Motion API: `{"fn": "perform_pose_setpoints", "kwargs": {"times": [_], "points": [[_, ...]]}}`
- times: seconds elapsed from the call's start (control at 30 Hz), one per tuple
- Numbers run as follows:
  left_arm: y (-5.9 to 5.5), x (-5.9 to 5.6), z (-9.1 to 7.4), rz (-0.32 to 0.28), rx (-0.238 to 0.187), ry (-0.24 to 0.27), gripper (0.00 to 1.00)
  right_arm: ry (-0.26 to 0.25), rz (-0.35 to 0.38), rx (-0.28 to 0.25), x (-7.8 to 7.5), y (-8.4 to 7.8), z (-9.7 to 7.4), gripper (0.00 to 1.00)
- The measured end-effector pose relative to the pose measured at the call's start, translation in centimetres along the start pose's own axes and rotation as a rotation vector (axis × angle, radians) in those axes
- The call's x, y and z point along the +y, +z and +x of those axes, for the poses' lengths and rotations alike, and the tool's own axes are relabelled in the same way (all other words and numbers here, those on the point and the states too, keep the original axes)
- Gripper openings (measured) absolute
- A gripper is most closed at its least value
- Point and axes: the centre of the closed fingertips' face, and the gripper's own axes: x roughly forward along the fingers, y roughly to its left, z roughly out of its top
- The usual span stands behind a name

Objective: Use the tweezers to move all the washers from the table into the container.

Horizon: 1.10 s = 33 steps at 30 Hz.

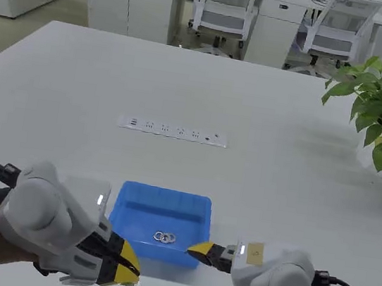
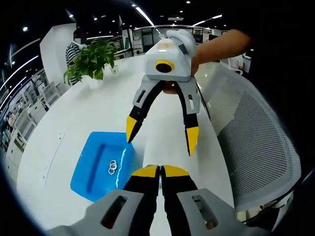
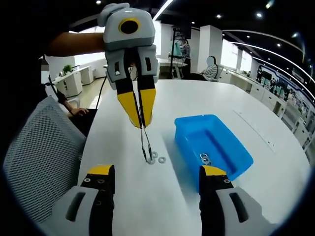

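Your left gripper (image 3: 140, 117) is clamped tight on the tweezers (image 3: 145, 142), which hang tips-down from its yellow jaws. The tips reach the white tabletop (image 3: 147, 206) at the loose washers (image 3: 161, 160), two of them lying side by side, just beside the blue container (image 3: 216, 137). Whether the tips actually pinch one, you cannot tell from here. The other washers (image 3: 204, 158) lie together on the container's floor, towards its near wall. Your right gripper (image 2: 162, 136) holds nothing, its jaws spread wide apart, and it hovers above the tabletop facing the left one, with one yellow tip over the container's edge in the head view.
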Motion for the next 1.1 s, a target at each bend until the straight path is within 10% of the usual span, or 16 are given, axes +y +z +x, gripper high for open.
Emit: {"fn": "perform_pose_setpoints", "kwargs": {"times": [1.1], "points": [[0.2,0.0,0.3,0.007,-0.009,-0.011,0.05,0.142,-0.157,0.014,1.8,1.1,5.3,0.12]]}}
